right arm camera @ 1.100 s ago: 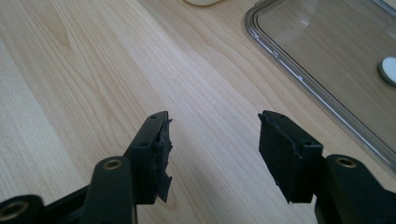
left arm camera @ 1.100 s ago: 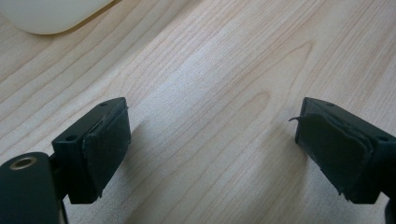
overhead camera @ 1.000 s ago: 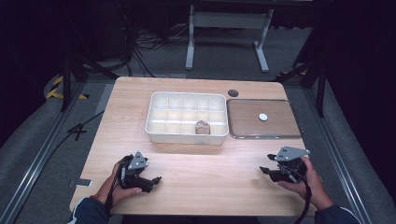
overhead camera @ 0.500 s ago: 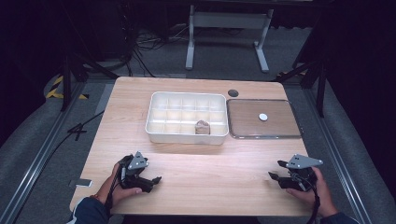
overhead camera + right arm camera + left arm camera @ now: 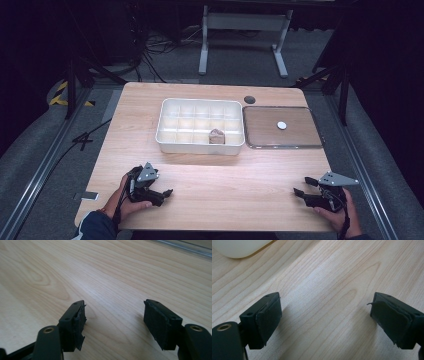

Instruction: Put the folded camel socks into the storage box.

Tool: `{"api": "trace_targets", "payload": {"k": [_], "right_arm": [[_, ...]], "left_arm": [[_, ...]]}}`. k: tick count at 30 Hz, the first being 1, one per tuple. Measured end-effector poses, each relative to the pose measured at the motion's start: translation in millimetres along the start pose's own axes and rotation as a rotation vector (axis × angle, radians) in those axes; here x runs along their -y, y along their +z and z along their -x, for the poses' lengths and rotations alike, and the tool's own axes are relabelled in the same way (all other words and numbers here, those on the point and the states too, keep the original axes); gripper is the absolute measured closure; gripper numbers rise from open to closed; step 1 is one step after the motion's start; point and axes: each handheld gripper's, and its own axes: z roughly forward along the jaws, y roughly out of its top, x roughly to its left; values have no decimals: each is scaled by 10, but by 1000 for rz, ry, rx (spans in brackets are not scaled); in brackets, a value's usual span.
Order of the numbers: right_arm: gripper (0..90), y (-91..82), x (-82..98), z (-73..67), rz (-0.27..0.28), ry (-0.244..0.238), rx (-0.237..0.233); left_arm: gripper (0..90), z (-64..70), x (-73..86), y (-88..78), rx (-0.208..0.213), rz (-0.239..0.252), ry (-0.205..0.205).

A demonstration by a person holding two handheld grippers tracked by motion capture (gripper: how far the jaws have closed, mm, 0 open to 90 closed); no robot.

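Your left gripper [image 5: 165, 192] sits at the lower left of the table [image 5: 225, 170], jaws spread wide with nothing between them. Your right gripper [image 5: 302, 187] sits at the lower right, jaws likewise apart. Mid-frame, the white tray [image 5: 172, 137] holds a small brown lump [image 5: 216, 136]; beside it lies a brown lid [image 5: 265, 131].

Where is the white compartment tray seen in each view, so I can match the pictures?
High view: white plastic compartment tray at table centre, beside the brown flat tray.
Left gripper view: its rounded corner at top left.
Right gripper view: I cannot find it.
Shared landmark: the light wooden tabletop.
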Motion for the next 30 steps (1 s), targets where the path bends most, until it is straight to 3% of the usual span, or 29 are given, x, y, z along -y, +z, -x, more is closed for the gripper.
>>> {"api": "trace_targets", "payload": {"k": [30], "right_arm": [[295, 6, -2, -1, -8, -1, 14]], "left_arm": [[93, -11, -24, 17, -6, -6, 12]]}}
